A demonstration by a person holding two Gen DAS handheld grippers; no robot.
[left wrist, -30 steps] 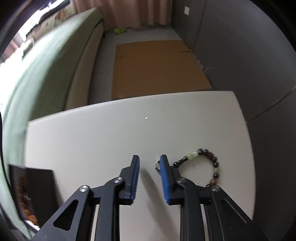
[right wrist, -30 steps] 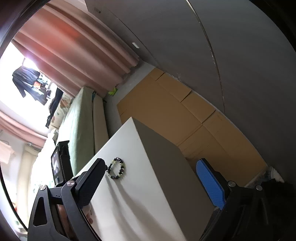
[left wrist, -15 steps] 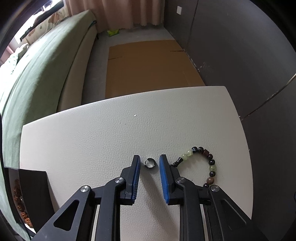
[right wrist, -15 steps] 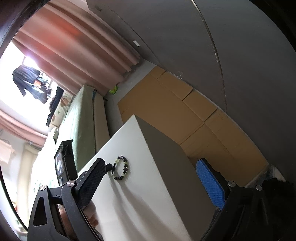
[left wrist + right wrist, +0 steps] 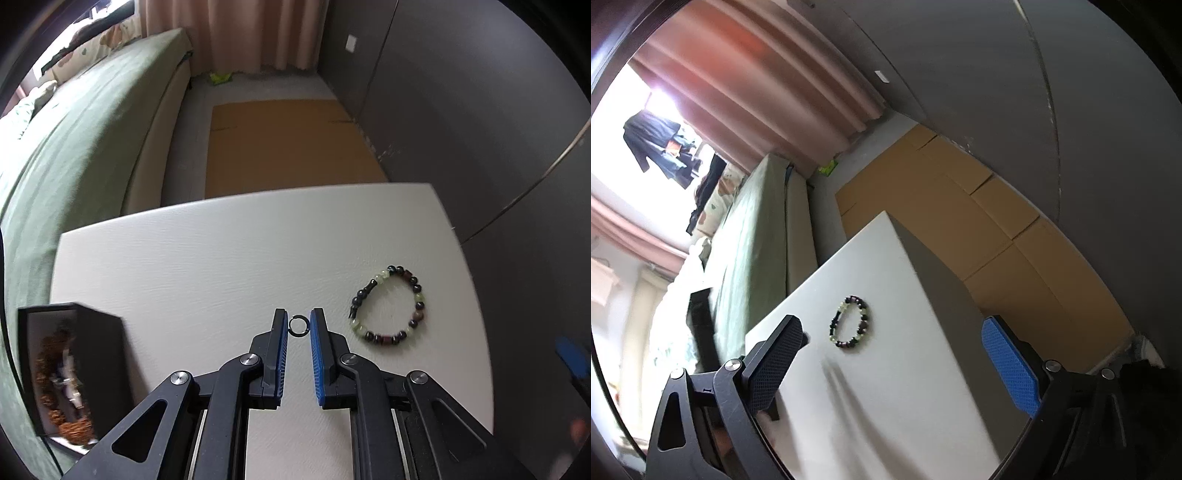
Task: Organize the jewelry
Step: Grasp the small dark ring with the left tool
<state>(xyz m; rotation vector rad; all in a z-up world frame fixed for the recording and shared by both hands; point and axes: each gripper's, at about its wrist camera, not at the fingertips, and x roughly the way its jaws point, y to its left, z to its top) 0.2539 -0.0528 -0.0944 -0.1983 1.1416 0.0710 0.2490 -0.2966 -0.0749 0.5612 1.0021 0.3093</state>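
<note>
Your left gripper [image 5: 298, 326] has just been closing and now pinches one small dark ring [image 5: 297, 326] between its blue pads, above the white table [image 5: 207, 269]. Your right gripper [image 5: 894, 354] has just narrowed slightly, jaws wide apart and empty. One beaded bracelet [image 5: 389, 306] lies on the table to the right; one open black box [image 5: 70, 369] of jewelry stands left.

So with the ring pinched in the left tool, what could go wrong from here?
The ring is held only at the very tips of the left tool, by its thin edges, so it might slip or flick out. The black box stands at the table's left edge, so a drop on the way there could roll to the floor.
</note>
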